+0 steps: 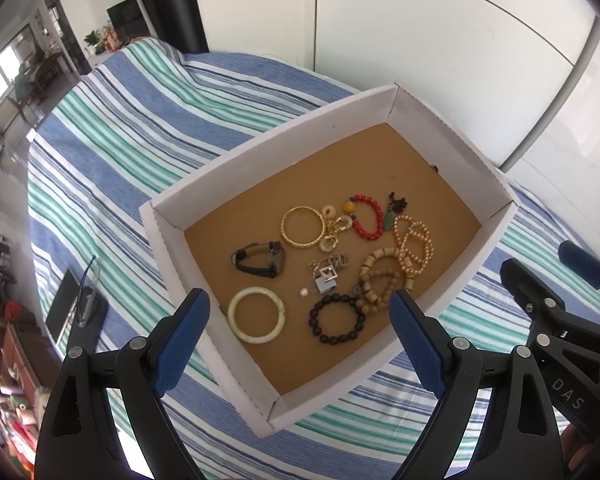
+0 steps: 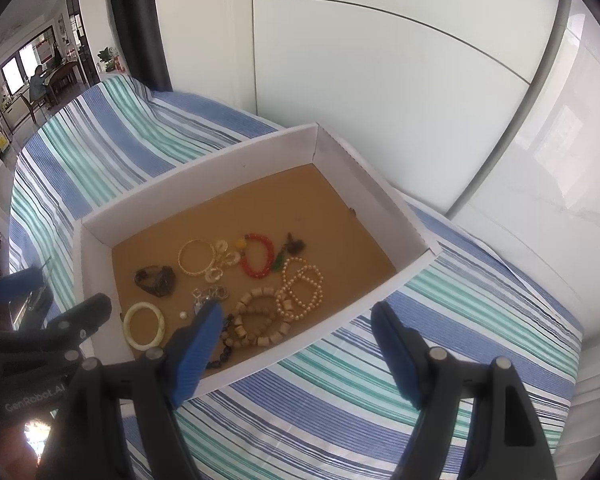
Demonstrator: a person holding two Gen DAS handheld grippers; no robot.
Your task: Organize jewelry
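A white box point(image 1: 158, 220) point(image 2: 94, 252) with a brown floor lies on the striped cloth. Inside lie a pale bangle point(image 1: 256, 315) point(image 2: 145, 326), black bead bracelet point(image 1: 337, 319), watch point(image 1: 260, 259) point(image 2: 156, 279), gold bangle point(image 1: 302, 227) point(image 2: 197, 258), red bead bracelet point(image 1: 367, 216) point(image 2: 257, 256), pearl string point(image 1: 414, 246) point(image 2: 302, 286), wooden bead bracelet point(image 1: 384, 276) point(image 2: 260, 316) and silver chain with a square pendant point(image 1: 327, 278). My left gripper point(image 1: 298, 304) point(image 2: 56, 296) hovers open above the box's near end. My right gripper point(image 2: 298, 312) point(image 1: 540, 266) stands open over the box's near wall. Neither holds anything.
Blue, green and white striped cloth point(image 1: 112, 152) point(image 2: 340, 400) covers the surface. Glasses and a dark flat device point(image 1: 76, 308) lie left of the box. White cabinet doors point(image 1: 440, 40) rise just behind it. A living area point(image 2: 32, 76) shows far left.
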